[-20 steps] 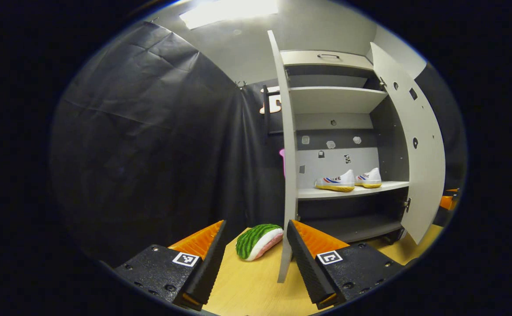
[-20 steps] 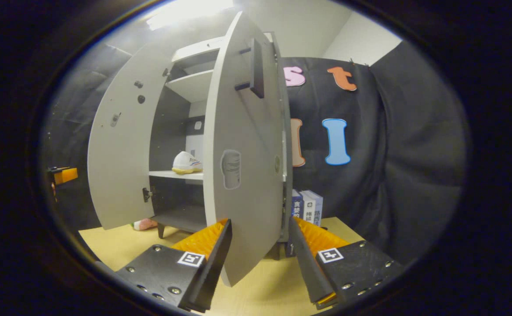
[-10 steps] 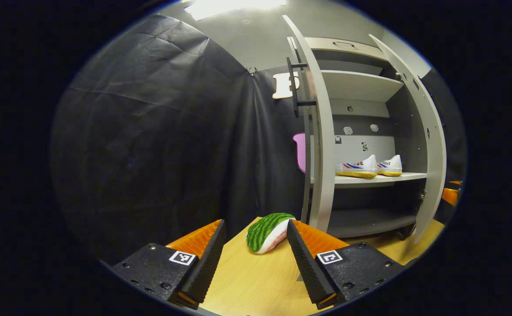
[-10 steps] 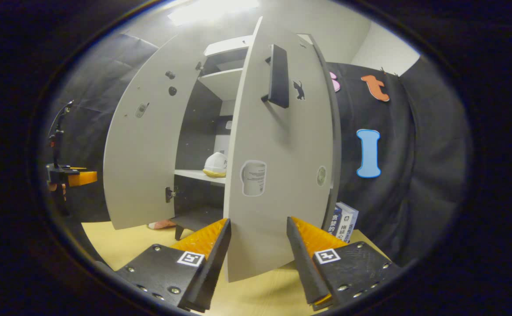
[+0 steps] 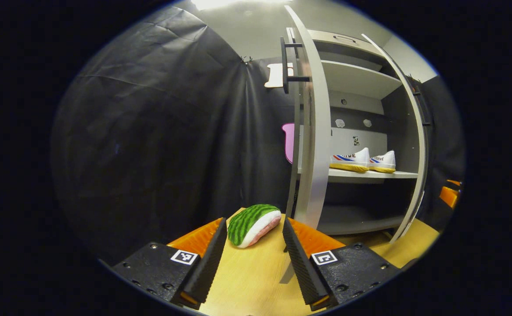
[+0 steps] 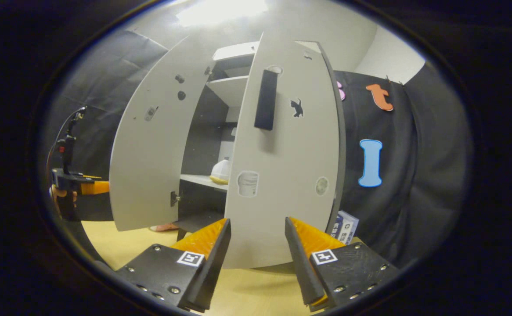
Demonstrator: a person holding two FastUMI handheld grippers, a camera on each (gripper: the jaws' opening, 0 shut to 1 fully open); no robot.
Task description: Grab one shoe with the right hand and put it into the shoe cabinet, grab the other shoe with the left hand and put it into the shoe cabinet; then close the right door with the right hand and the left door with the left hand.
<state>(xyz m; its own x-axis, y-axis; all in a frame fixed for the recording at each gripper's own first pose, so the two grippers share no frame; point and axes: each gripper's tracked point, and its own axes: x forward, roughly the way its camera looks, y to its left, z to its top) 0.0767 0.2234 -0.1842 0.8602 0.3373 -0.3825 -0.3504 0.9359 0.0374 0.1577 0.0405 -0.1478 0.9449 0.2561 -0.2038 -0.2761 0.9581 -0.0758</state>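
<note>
both shoes (image 5: 362, 160) sat on cabinet's middle shelf (image 5: 370, 174), 2 o'clock in left gripper view. placing done; right door (image 6: 282, 175) part-shut, left door (image 5: 311, 131) ajar. right gripper (image 6: 256, 254) and left gripper (image 5: 251, 259) both spread, empty. watermelon toy (image 5: 254, 218) on table (image 5: 256, 281).

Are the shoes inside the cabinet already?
Yes, inside. Both shoes sit side by side on the cabinet's middle shelf, toes pointing left in the left gripper view. The doors are not shut yet.
</note>
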